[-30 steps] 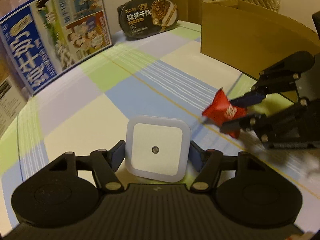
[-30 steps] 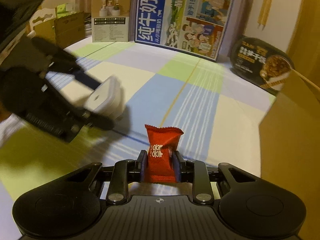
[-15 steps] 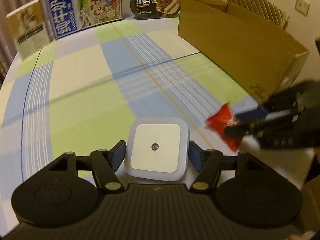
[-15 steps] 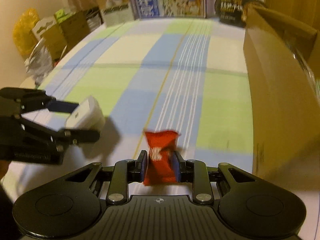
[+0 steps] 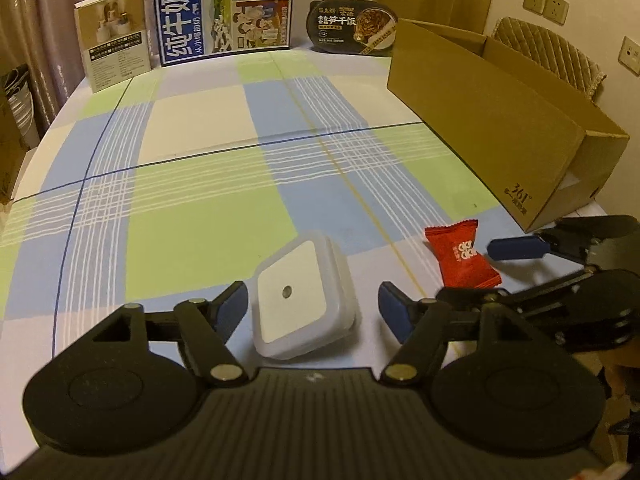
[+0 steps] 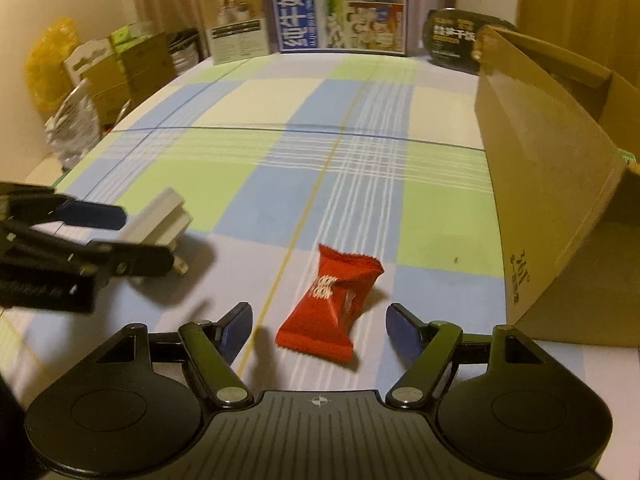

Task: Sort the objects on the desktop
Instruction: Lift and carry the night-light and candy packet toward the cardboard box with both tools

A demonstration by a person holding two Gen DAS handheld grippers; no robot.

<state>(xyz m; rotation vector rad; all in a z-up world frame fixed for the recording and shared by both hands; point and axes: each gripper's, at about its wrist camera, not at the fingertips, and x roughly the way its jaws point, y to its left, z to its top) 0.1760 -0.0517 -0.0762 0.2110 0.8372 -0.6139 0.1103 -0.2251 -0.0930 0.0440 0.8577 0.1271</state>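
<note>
A white square night light sits tilted between the fingers of my left gripper. Its jaws are opening and neither blue pad touches it. Seen in the right wrist view, the night light shows its plug prongs low over the tablecloth, inside the left gripper. A red candy packet lies on the cloth between the fingers of my right gripper. Those jaws are also opening, with gaps on both sides. The left wrist view shows the candy packet at the right gripper.
An open cardboard box stands along the right side of the checked tablecloth, close to the right gripper. A blue milk carton, a small cream box and a black food bowl line the far edge.
Both grippers swung toward the near end of the table beside the cardboard box. Both have opened: the night light and the red candy packet are let go.
</note>
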